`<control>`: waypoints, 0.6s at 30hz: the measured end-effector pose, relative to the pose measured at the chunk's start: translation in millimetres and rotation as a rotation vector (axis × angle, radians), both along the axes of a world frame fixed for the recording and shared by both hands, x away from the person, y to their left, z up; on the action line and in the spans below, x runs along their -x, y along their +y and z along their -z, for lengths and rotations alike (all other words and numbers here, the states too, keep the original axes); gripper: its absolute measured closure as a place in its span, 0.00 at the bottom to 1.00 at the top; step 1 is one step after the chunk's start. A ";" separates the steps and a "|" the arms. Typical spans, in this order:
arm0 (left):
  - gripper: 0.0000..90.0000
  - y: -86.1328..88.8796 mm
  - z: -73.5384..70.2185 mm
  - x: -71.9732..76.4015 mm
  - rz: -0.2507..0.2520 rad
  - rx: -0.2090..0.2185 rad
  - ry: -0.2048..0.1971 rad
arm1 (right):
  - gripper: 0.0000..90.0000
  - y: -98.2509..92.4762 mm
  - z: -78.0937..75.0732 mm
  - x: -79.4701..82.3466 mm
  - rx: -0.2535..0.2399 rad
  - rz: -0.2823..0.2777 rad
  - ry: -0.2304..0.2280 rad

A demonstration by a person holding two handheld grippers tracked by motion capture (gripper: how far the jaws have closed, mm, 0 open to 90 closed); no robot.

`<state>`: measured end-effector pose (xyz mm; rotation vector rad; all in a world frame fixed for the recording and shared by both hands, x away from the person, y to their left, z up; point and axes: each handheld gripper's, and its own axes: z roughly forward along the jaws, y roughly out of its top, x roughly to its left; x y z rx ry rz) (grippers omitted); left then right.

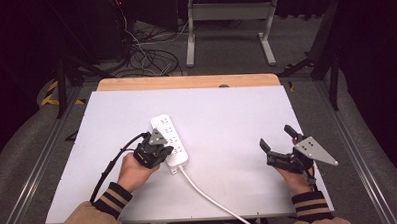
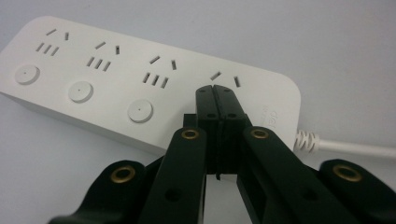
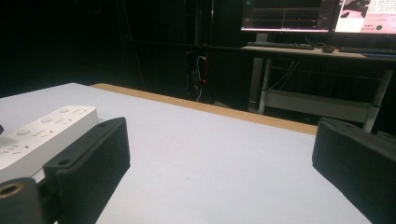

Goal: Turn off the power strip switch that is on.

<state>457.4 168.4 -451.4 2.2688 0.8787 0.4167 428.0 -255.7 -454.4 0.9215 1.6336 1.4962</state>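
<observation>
The power strip (image 1: 170, 140) lies flat on the white table (image 1: 227, 121), left of centre, its cord (image 1: 209, 196) trailing toward the person. The left gripper (image 2: 215, 93) has its jaws pressed together with nothing between them, tips bearing down on the strip's top at the cord end — over the spot where the fourth round button (image 2: 140, 110) of the row would sit. The work appears to be pressing that switch; whether it has clicked cannot be judged, since the tips cover it and no indicator light is legible. The other three buttons look untouched. The right gripper (image 1: 280, 144) is held well apart to the right, jaws wide, holding nothing — idle. No plugs sit in any socket.
</observation>
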 end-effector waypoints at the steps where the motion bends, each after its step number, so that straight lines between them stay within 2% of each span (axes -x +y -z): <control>1: 1.00 -0.2 0.7 -0.4 0.002 -0.007 0.001 | 0.05 0.1 0.0 0.0 0.000 0.000 0.000; 12: 1.00 0.8 5.8 1.7 0.008 -0.002 0.010 | 0.06 0.7 -0.2 -0.2 -0.003 0.003 0.001; 18: 1.00 2.8 7.0 1.3 0.005 0.019 0.013 | 0.06 0.4 -0.3 -0.4 -0.005 0.003 0.000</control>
